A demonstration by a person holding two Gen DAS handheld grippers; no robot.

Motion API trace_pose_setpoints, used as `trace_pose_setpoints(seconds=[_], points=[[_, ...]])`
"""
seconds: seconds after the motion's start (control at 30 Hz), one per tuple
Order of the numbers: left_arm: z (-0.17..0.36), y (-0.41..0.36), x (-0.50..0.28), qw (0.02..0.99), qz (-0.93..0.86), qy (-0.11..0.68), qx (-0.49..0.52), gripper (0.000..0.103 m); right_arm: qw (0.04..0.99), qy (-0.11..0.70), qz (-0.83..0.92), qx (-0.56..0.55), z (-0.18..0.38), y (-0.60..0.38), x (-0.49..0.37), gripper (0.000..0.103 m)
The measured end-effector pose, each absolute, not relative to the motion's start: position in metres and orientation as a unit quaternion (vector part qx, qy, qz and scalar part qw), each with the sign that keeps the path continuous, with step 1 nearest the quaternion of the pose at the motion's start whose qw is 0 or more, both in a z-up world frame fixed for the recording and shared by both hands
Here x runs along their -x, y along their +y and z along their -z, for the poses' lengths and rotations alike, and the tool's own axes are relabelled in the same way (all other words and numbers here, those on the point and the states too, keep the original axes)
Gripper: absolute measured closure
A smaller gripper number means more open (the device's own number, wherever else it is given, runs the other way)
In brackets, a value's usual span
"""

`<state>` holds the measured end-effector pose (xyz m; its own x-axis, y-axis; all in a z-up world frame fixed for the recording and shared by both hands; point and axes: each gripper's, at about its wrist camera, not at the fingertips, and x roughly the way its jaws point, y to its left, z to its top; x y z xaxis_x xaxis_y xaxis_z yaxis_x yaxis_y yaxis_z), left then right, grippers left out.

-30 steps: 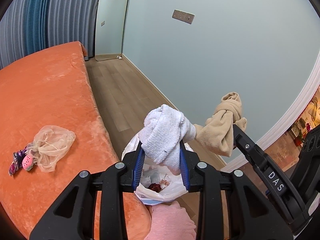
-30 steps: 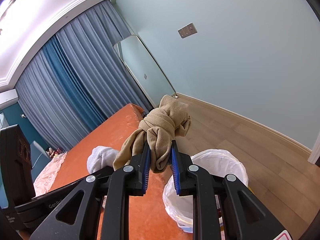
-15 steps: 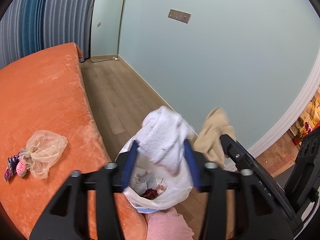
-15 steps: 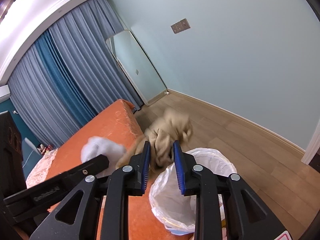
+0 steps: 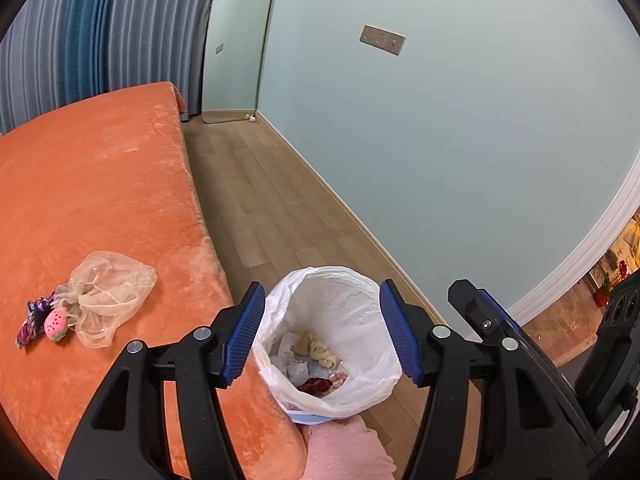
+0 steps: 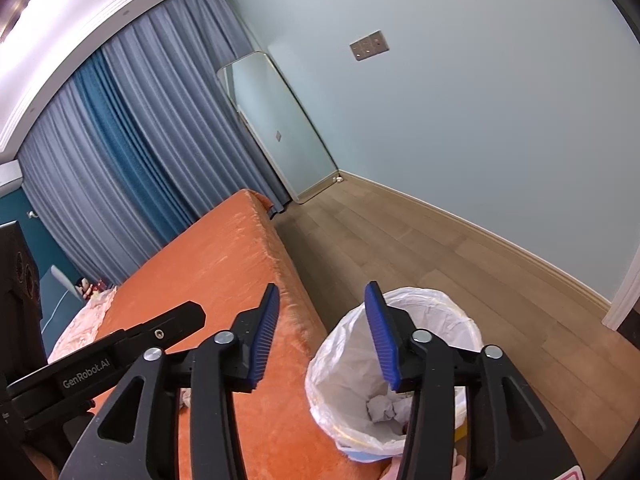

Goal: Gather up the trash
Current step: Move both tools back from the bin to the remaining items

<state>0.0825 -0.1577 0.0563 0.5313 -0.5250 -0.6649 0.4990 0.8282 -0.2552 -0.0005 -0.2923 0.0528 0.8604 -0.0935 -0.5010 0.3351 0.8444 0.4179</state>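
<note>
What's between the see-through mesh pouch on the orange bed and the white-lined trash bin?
In the left wrist view, only bare orange bed lies between the mesh pouch and the bin, though the left claw's finger hides part of that stretch.

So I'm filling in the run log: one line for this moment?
left gripper: open, empty, jaws just opened | right gripper: open, empty, jaws just opened | bin: below both, holds trash | mesh bag: on bed

The white cloth is released from the left gripper [image 5: 322, 334] and the tan cloth [image 5: 320, 350] from the right gripper [image 6: 320, 336], whose jaws have just been opening, into the bin [image 5: 360, 304].
</note>
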Motion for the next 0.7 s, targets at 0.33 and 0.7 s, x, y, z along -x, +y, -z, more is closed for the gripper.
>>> trace_pose_setpoints(seconds=[0.33, 0.7], points=[[-0.054, -0.104, -0.091, 0.884, 0.253, 0.390, 0.051, 0.045, 0.938, 0.251, 0.079, -0.227, -0.056, -0.256, -0.010, 0.053], [-0.044, -0.040, -0.099, 0.890, 0.203, 0.398, 0.088, 0.039, 0.941, 0.273, 0.037, -0.196, -0.055, -0.210, -0.026, 0.052]])
